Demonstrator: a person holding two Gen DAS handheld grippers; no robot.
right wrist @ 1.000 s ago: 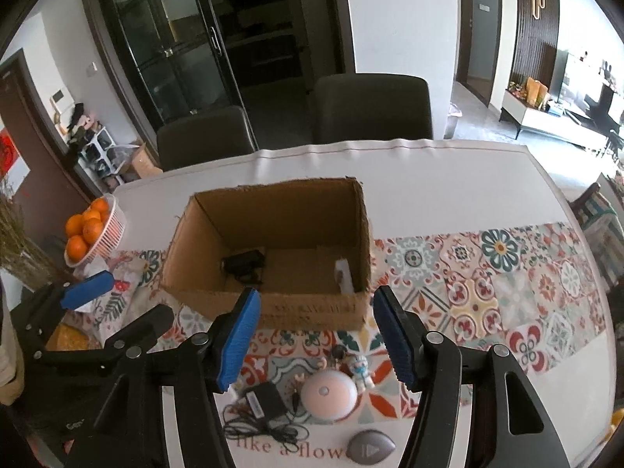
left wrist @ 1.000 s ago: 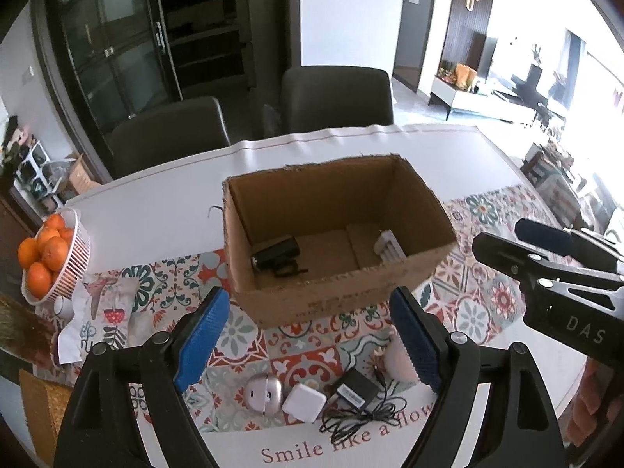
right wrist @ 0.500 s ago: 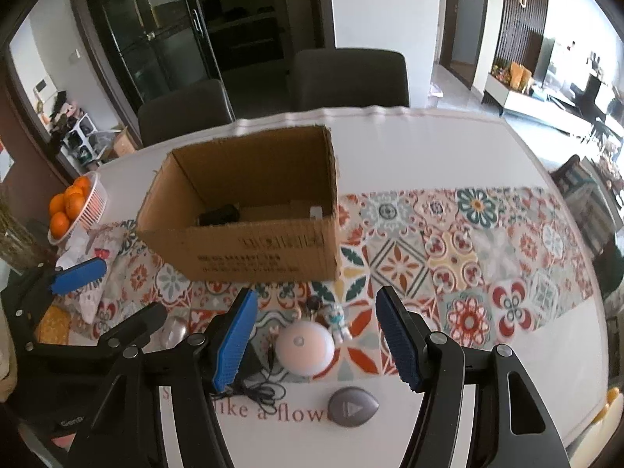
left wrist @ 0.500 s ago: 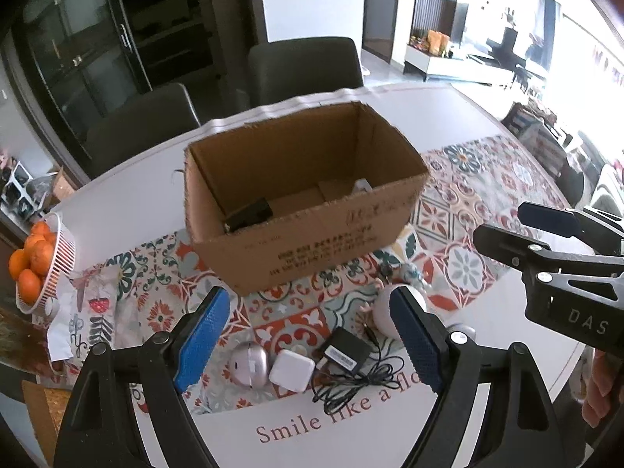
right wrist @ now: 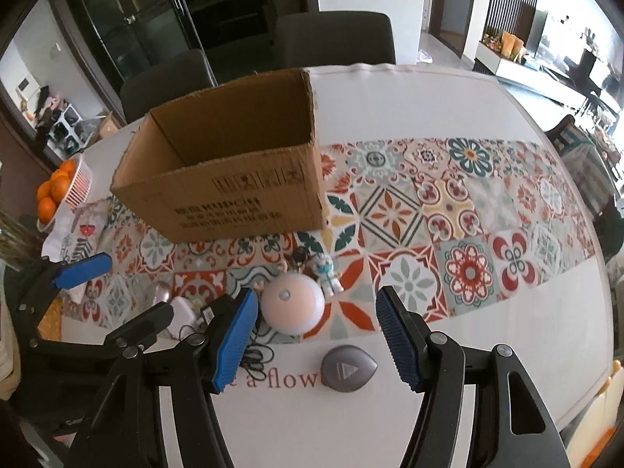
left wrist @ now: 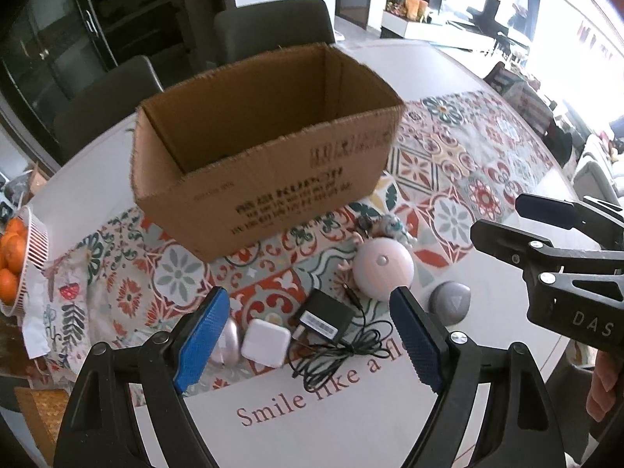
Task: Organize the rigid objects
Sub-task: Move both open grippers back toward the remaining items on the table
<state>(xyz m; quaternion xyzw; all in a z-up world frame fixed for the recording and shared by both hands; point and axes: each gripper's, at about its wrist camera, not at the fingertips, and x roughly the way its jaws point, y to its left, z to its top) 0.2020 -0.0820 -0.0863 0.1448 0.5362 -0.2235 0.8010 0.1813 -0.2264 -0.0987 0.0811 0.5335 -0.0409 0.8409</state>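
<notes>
An open cardboard box (left wrist: 273, 179) (right wrist: 234, 195) stands on the patterned table runner; its contents are hidden from here. In front of it lie a black adapter with cord (left wrist: 323, 321), a white cube charger (left wrist: 266, 344), a silvery oval item (left wrist: 225, 345), a pinkish dome (left wrist: 384, 267) (right wrist: 292, 304), a grey teardrop device (left wrist: 450, 304) (right wrist: 348, 367) and a small astronaut figure (right wrist: 327, 273). My left gripper (left wrist: 308, 337) is open above the adapter and charger. My right gripper (right wrist: 316, 341) is open around the dome and the grey device.
A white basket of oranges (left wrist: 17, 257) (right wrist: 62, 187) stands at the left table edge beside a printed cloth (left wrist: 58, 312). Two dark chairs (left wrist: 273, 27) stand behind the table. The round table's near edge (right wrist: 507, 351) curves close to the right gripper.
Both grippers have come down and closer to the items in front of the box. The box interior has dropped out of sight. Both stay open and empty.
</notes>
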